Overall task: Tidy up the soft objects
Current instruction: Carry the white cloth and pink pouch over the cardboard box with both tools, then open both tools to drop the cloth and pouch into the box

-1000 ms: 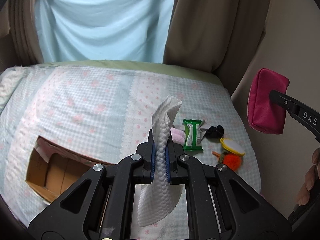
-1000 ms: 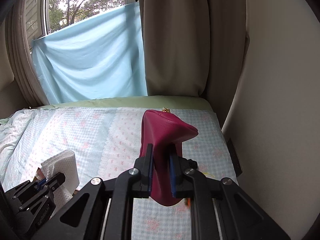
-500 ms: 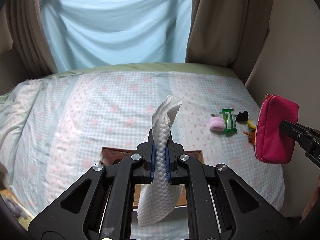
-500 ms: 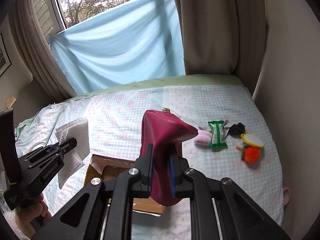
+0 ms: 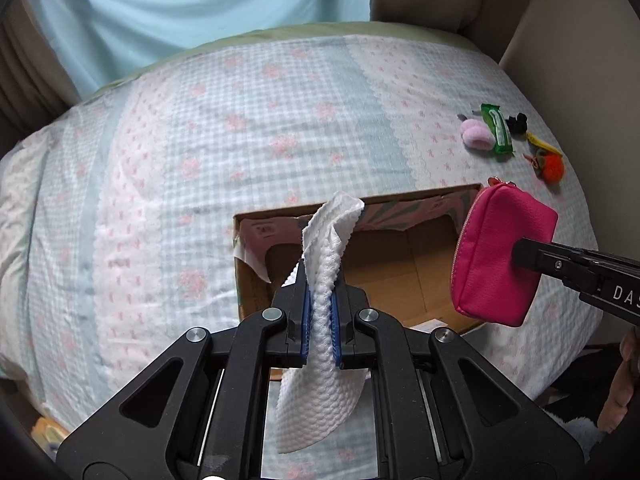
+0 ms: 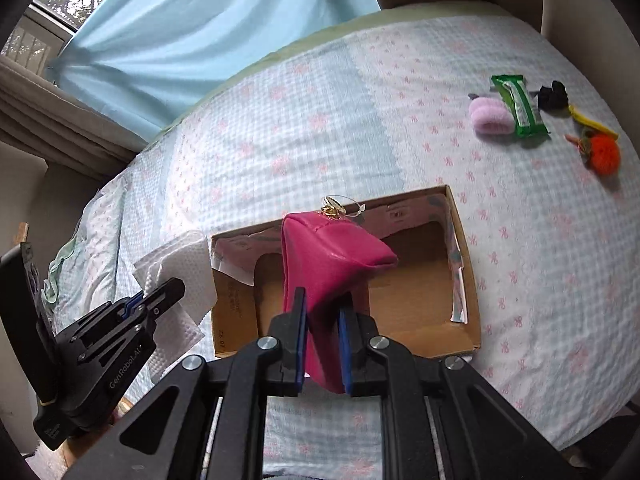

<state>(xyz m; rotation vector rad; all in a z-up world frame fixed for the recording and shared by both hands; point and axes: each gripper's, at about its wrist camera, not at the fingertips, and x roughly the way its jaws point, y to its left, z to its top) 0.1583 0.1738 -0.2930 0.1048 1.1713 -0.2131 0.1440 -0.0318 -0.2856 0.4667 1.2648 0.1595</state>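
Soft objects half sorted at best: we hold a white cloth in the left hand-held gripper and a pink pouch in the right hand-held gripper, both over the open cardboard box, neither dropped in yet. Box sits on the bed near its front edge and, as far as we see, has no items inside, only torn paper lining at its walls. Left to do: release both, then collect the small group near the bed's right edge: pink puff, green packet, black scrunchie, yellow item, orange pompom.

Pose: both grippers tilt steeply down toward the box. Left jaws are closed tight on the cloth, which sticks up past the tips and hangs below. Right jaws are clamped on the pouch's lower part, its zipper end with a gold pull pointing away from us. Part of a hand shows at the right edge of the left wrist view.
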